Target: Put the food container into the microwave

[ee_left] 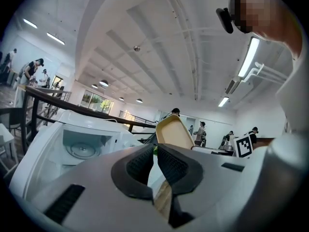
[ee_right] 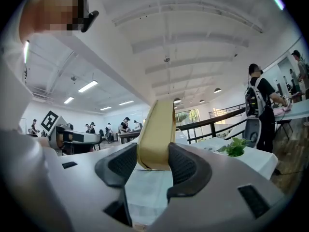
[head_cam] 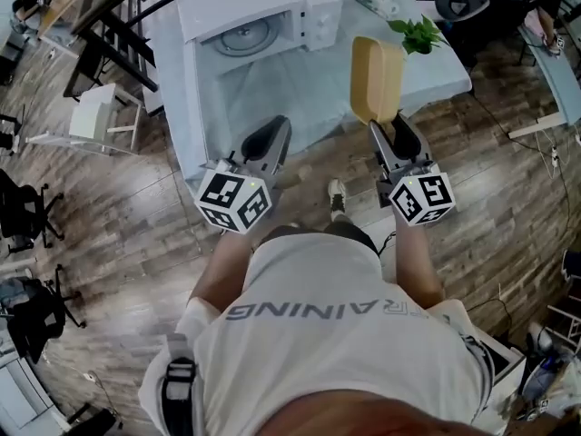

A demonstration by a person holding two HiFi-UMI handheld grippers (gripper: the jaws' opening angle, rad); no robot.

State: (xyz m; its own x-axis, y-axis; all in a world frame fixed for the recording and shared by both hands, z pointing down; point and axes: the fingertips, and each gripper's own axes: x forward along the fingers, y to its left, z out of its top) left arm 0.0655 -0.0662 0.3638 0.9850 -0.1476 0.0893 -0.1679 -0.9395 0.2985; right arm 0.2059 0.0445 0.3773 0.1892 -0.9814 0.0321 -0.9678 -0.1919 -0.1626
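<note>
our right tongs are clamped on the lower end of the one tan, shallow rectangular food container. it stands on edge, rising past the tips. in the right gripper view the dark pads press its two faces. our left tongs hold nothing, and their pads are drawn nearly together with only a slim gap. the container hangs over the near part of the pale cloth-covered tabletop, right of and nearer to us than the one white box-shaped microwave. the microwave's door is open and its round turntable shows. one small green leafy plant sits near the tabletop's right corner. around the tabletop lies a brown wood-plank floor, with black office chairs at the left. both gripper views show a white ceiling with strip lights and several people in the background.
</note>
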